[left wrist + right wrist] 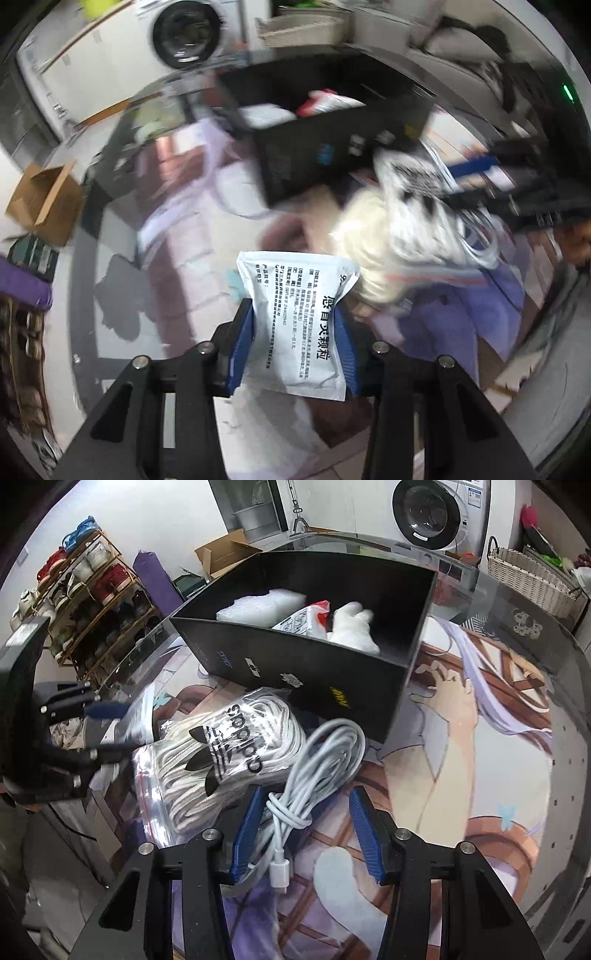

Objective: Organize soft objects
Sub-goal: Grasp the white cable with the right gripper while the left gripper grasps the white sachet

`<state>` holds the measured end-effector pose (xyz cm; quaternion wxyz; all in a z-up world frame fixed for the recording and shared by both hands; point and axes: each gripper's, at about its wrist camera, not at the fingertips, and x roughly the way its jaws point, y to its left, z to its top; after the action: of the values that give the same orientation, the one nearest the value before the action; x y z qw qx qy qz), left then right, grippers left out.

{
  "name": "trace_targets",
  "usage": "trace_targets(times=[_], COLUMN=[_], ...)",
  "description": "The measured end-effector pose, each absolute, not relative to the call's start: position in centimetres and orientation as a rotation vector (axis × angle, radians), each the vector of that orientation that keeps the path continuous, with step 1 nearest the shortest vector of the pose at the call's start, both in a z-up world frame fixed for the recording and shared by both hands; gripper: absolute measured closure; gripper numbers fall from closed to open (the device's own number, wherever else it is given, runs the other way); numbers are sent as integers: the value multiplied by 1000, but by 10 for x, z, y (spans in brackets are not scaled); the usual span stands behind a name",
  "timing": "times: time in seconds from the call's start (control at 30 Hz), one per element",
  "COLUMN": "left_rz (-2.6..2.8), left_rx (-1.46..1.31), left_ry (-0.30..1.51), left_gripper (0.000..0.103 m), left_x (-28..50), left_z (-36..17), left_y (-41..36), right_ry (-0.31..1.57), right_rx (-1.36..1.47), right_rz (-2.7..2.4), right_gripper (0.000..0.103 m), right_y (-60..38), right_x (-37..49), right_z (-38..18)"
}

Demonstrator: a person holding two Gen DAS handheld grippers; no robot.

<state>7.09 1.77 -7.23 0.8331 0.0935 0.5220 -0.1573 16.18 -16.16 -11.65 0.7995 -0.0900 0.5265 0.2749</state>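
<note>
In the left wrist view, a cardboard box [44,199] sits open on the floor at far left. At centre the left gripper [299,343] pinches a white medicine sachet [295,328] printed with black Chinese text, its blue pads [242,354] pressed against both sides of the packet, which is held up above the patterned mat [177,236]. Up and right of it stands the black box [314,147], blurred, and right of that lies the bagged white rope [417,214].

In the right wrist view, a shoe rack [88,602] stands at far left, with the left gripper [110,727] below it, blurred. Next comes the rope bag with its Adidas logo [221,753], touching the black box [306,664] behind it. That box holds a bubble-wrap piece [258,605], a red-and-white packet [306,618] and a white soft toy [354,627]. The right gripper [306,830] is spread wide, straddling a coiled white cable [317,764] that lies against the rope bag. At far right sits a wicker basket [532,579]
</note>
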Motion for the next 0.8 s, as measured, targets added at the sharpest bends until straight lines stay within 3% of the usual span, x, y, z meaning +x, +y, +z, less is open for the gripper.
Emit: trace_targets(times=[0.17,0.23,0.3,0.53,0.6,0.73,0.8], left_rz=[-199,-188,-189,-235,-229,-210,-198], left_rx=[152,142,131,168,188,177,194], left_ry=[1081,1094,1105,1092,1081,1116,1092], left_gripper=[62,62,62,60,52,47,37], left_x=[88,90,98,101,100,101,102], left_z=[-78,-84,-89,-84,-81,-88,-88], left_y=[33,37,36,12,10,15,16], right_ry=[1115,1110,1094,1113,1147,1153,1149], right_rx=[-288,-382,-486,-529,-496,-480,-487], right_rz=[587,588,583,586,566,565,562], right_gripper=[54,73,77,77,77,73,72], right_y=[-150,-143,-139,-152,-156,-152,-148], right_x=[156,151,145,143,148,152,153], right_z=[-121,-121,-120,-115,-117,-115,-116])
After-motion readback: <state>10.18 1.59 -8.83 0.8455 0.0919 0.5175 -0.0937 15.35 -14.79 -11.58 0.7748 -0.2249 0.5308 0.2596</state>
